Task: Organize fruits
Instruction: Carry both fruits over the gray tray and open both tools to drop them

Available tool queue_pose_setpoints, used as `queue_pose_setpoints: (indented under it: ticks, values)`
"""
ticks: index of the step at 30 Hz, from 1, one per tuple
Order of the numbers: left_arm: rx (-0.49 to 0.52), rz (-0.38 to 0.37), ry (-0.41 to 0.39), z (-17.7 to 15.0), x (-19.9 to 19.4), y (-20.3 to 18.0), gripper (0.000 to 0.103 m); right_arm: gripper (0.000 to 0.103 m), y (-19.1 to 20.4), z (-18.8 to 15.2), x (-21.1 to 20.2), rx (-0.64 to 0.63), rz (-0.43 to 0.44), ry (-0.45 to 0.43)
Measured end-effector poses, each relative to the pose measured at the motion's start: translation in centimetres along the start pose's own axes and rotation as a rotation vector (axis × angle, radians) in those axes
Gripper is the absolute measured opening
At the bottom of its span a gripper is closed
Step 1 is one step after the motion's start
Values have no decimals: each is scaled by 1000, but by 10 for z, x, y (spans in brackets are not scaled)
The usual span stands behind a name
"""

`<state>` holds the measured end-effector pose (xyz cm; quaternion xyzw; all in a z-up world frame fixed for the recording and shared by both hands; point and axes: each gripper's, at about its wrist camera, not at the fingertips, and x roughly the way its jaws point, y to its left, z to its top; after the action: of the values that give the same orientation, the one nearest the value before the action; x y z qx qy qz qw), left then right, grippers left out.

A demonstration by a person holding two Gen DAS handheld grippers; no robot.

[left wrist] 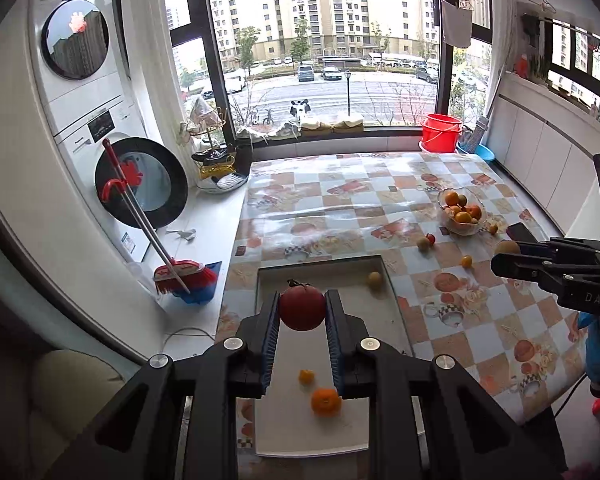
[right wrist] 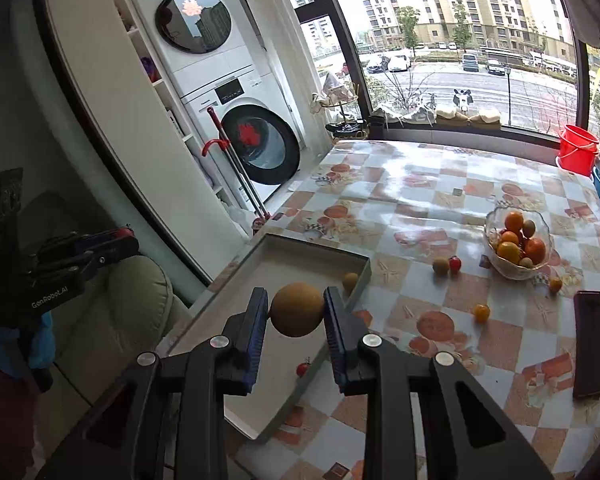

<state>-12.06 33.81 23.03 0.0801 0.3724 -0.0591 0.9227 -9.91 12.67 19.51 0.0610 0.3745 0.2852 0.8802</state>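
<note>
We've got L gripper [left wrist: 302, 307] clamped on red tomato [left wrist: 302, 307], R gripper [right wrist: 296, 309] on brown round fruit [right wrist: 296, 309], both held above tray [right wrist: 320, 251]. Tomato prob soft, slick; grip widest part, light squeeze.

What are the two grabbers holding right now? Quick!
Left gripper: closed on a red apple.
Right gripper: closed on a round brown fruit.

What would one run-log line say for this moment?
left gripper: shut on red fruit | right gripper: shut on brown fruit | both above tray | glass bowl: holds fruit
</note>
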Motion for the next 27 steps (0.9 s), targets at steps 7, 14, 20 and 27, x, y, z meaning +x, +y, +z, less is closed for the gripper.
queue_pose_setpoints:
  ticks: [7, 14, 20, 27]
  values:
    - [-65, -29, 115, -45, 70, 5, 24, 31, 29, -26, 90, -21, 3, 173]
    - [-117, -46, 249, -95, 142, -10, 24, 31, 10, -67, 147, 23, -41, 328]
    - [-108, -33, 260, -104, 155, -14, 24, 32, 7, -72, 162, 1, -59, 372]
    - [-105, 34, 251, -106, 154, -12, 83, 81, -5, -68, 146, 25, -58, 316]
